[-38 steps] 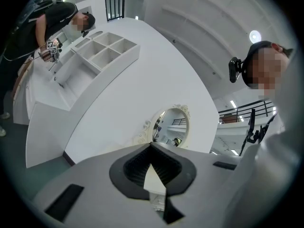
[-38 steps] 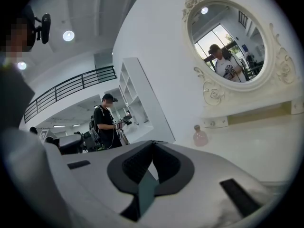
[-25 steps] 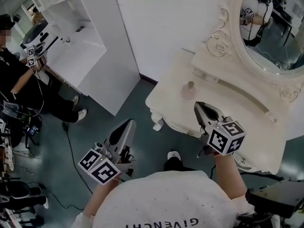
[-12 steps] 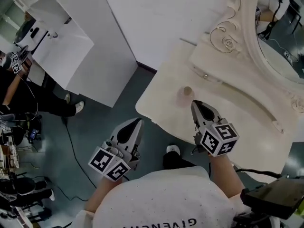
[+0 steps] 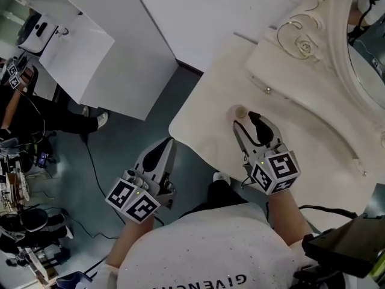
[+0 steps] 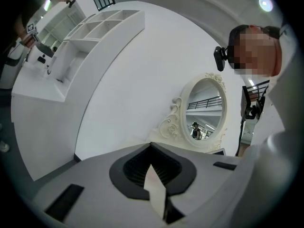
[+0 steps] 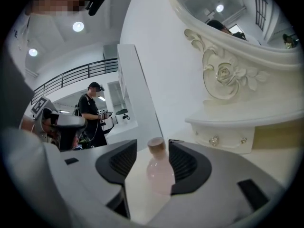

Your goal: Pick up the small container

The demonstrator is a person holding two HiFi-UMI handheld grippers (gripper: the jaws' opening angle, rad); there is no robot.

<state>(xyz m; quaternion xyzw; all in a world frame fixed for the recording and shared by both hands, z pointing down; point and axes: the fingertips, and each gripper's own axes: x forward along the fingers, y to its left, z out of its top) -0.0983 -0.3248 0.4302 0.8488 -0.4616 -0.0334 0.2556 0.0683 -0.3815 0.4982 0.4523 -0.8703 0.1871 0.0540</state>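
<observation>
The small container (image 5: pixel 240 112) is a pale pink bottle with a tan cap, upright on the cream dressing table (image 5: pixel 201 134) near its front left corner. My right gripper (image 5: pixel 248 124) reaches it from the near side, and its jaws are opening. In the right gripper view the bottle (image 7: pixel 159 172) stands between the two dark pads (image 7: pixel 118 163), close to the right one, with a gap on the left. My left gripper (image 5: pixel 163 149) hangs shut over the floor, left of the table, holding nothing. In the left gripper view its jaws (image 6: pixel 152 148) meet at the tips.
An ornate oval mirror (image 5: pixel 367 59) and a raised drawer shelf (image 5: pixel 289 77) stand at the back of the table. A white cabinet (image 5: pixel 114 53) rises at the left. A person in black (image 7: pixel 92 113) stands beyond it. Dark floor (image 5: pixel 114 155) with cables lies below.
My right gripper has moved forward up to the bottle and its jaws have gone from shut to apart on either side of it. The left gripper has stayed low and shut.
</observation>
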